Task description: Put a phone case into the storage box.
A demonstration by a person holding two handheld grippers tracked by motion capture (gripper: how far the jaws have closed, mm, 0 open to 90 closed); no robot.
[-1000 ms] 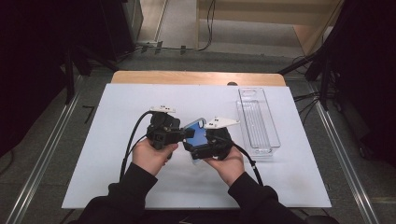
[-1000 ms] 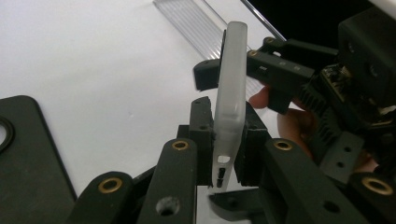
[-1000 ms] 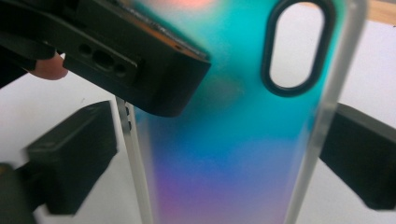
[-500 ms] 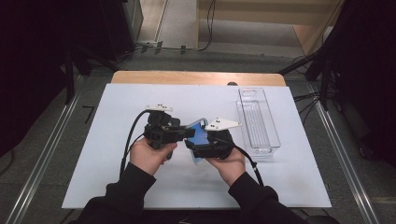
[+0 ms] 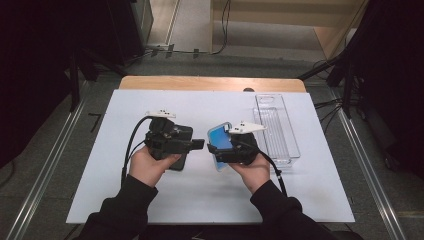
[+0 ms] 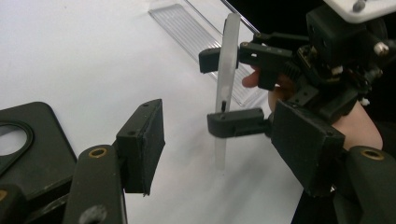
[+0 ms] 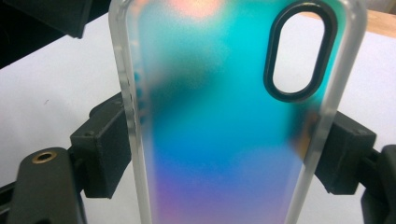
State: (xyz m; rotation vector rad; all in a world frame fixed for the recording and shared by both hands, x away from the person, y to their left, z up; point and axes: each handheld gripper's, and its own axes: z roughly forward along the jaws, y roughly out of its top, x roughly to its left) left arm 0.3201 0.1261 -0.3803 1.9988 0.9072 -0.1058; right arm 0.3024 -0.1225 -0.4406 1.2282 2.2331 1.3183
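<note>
The right tool clamps the iridescent blue translucent phone case by its long edges, upright above the white bench; the left tool, jaws wide and empty, faces it just beside.

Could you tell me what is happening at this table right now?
A person holds a gripper in each hand over a white table. The right gripper is clamped across an iridescent blue phone case, holding it up. The left gripper is open, facing it, above a black phone case lying flat. A clear tray sits alongside.
</note>
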